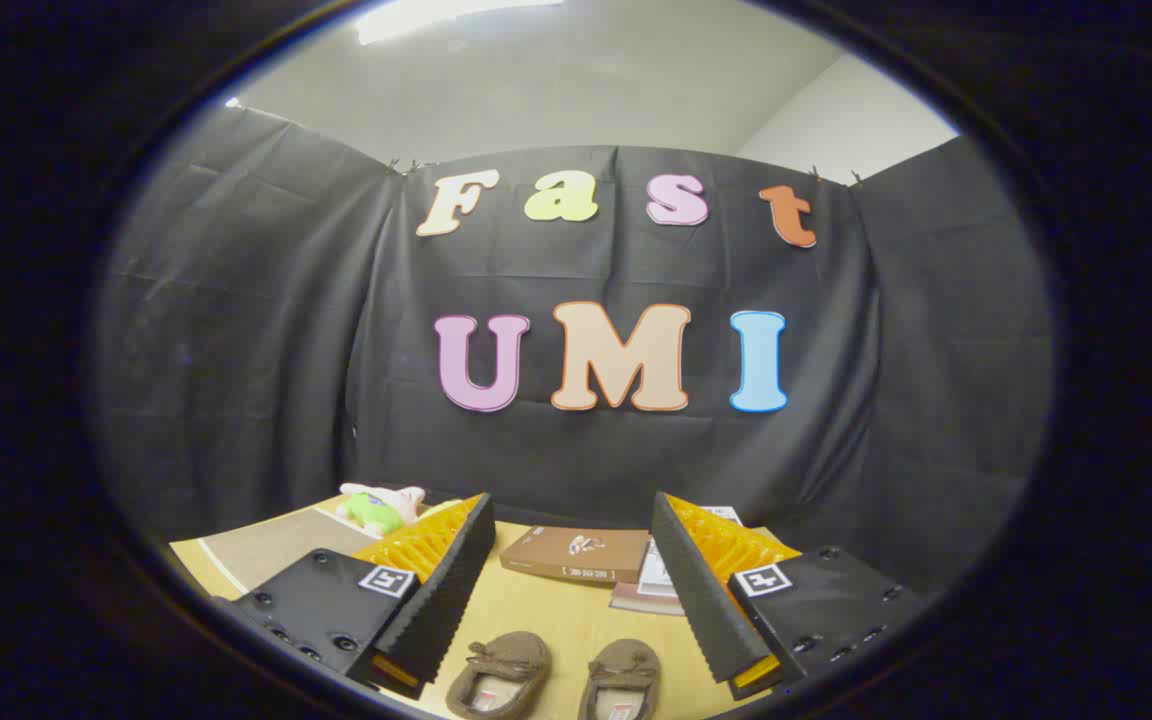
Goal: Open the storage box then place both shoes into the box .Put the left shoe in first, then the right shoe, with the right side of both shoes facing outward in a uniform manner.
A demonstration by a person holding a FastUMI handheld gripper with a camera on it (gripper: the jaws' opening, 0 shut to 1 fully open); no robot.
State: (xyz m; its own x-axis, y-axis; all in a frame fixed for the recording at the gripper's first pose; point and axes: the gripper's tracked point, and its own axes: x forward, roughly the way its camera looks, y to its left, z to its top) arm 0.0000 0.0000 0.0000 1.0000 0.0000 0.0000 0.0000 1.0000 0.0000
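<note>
Shoes (556,678), a pair of small brown moccasin-style slippers with little bows, are lying side by side on the tan tabletop (556,610), toes pointing away toward the booth wall and openings facing up. They are sitting low between the two fingers of the gripper (569,575), close in beneath it, so the person seems to be holding the tool raised and level above them rather than reaching down for either one.

The fingers are standing wide apart with nothing between them, released and empty. That spread looks like a ready stance: broad enough to come down over a shoe or to catch the edge of a lid.

Beyond the fingers, a flat brown box with a printed lid (576,555) is resting closed on the table, well apart from the shoes. It is the only box-like thing here, so I am taking it for the storage box, though I cannot be sure. Just beside it, toward the right finger, some printed booklets or papers (658,580) are lying partly stacked. Off past the left finger, near the table's far edge, a soft plush toy in green and pink (376,507) is slumping on its side.

With the lid down and both shoes untouched, the task appears to be at its very start. The gripper is pointing straight at the box, which suits opening it first; the slipper on the left would follow.
</note>
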